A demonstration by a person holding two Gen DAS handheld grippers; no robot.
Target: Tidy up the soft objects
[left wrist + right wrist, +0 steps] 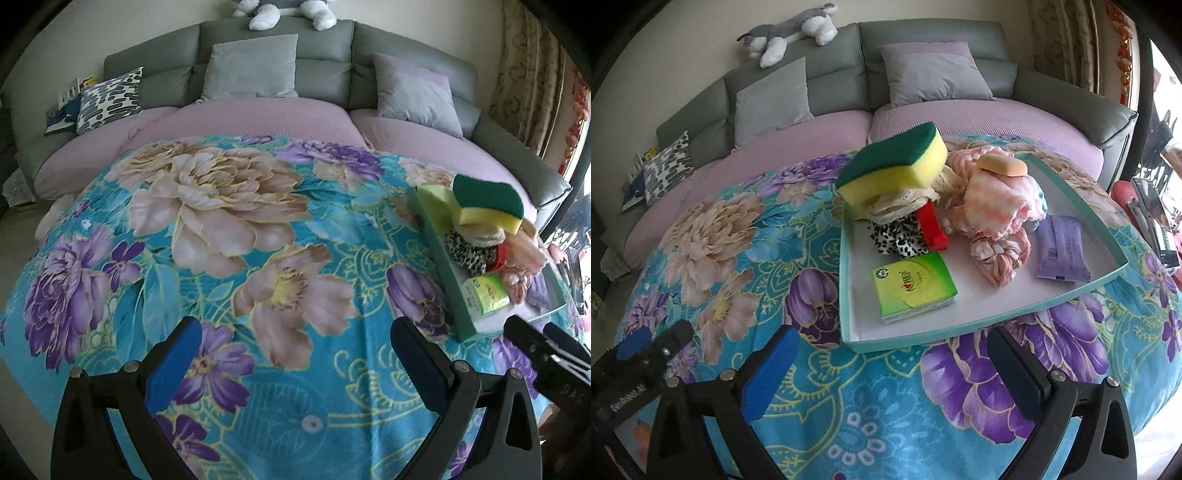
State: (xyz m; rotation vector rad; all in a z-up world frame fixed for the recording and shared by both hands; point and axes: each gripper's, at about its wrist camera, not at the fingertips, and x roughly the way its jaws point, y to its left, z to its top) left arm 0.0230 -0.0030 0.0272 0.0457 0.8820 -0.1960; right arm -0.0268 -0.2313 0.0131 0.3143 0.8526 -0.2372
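Note:
A teal-rimmed tray (1082, 199) sits on a floral blanket (746, 236). It holds a yellow-green sponge (894, 168), a green tissue pack (912, 284), a purple packet (1062, 253), a leopard scrunchie (897, 242), a red item (934, 229), pink cloths (993, 206) and a tan soap-like piece (1003, 164). My right gripper (894, 365) is open and empty just in front of the tray. My left gripper (295, 362) is open and empty over the blanket, left of the tray (448, 266). The sponge (491, 201) and tissue pack (485, 293) also show in the left wrist view.
A grey sofa (325, 55) with lilac seats and several cushions (251, 66) stands behind the blanket. A plush dog (790, 31) lies on its backrest. A phone-like device (1156, 221) lies at the far right. The left gripper shows at the left edge (646, 350).

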